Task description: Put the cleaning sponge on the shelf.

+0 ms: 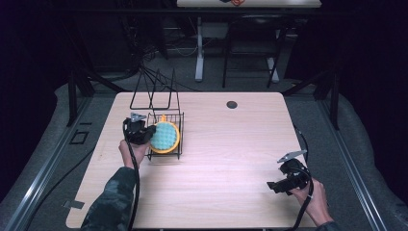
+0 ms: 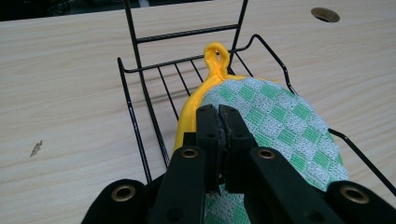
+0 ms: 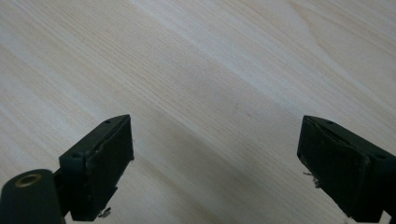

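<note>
Pinching the rim of the round green-checked pot holder (image 2: 285, 126) with the left gripper (image 2: 218, 122), jaws closed on the cloth, apparently steadying it inside the black wire rack (image 1: 179, 126) at the table's (image 1: 231, 159) left. Hovering over bare wood near the right edge, the right gripper (image 1: 275, 186), jaws spread wide, probably idling.

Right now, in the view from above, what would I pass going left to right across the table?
Left gripper → pot holder in the wire rack → round hole in the table → right gripper.
</note>
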Tool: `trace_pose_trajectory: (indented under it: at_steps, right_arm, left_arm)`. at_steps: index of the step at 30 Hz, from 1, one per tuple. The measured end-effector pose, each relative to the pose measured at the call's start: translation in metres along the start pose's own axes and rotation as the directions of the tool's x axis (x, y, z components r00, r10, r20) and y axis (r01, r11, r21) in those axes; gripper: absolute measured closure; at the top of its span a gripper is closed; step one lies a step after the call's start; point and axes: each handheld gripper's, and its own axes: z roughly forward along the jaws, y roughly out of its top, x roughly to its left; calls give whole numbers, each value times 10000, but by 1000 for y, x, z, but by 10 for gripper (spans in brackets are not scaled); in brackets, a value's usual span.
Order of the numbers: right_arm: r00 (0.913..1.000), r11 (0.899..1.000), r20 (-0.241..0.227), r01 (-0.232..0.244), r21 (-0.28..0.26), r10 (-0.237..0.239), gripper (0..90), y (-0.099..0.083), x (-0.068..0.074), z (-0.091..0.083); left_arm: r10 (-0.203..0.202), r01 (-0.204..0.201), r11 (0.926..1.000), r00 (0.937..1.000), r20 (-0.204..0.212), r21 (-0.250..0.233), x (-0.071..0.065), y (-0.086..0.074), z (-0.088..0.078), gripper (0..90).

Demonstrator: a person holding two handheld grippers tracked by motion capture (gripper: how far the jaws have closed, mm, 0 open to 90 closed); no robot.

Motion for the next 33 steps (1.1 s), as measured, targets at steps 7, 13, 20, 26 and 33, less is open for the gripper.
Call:
trace_pose_trajectory:
  at_steps: [7,13,20,26,33]
  right_arm:
    - [10000,10000,-33,-20,1,20,103,0,0,1]
    - [10000,10000,-57,-73,-28,73,102,0,0,1]
    - [10000,10000,-66,-59,11,59,102,0,-1,1]
    - [9999,10000,-68,-77,-17,77,102,0,0,2]
    - [10000,10000,-24,-42,-43,42,102,-1,-1,1]
  left_arm:
    - [-81,81,9999,10000,-22,73,2,0,5,878]
    - [-227,228,9997,9997,-115,114,6,-1,9,878]
    - [-179,181,9997,9998,-91,191,6,0,15,878]
    - [-298,299,9992,9995,-37,270,6,1,22,875]
    - [-464,465,9988,9989,-9,153,8,1,23,856]
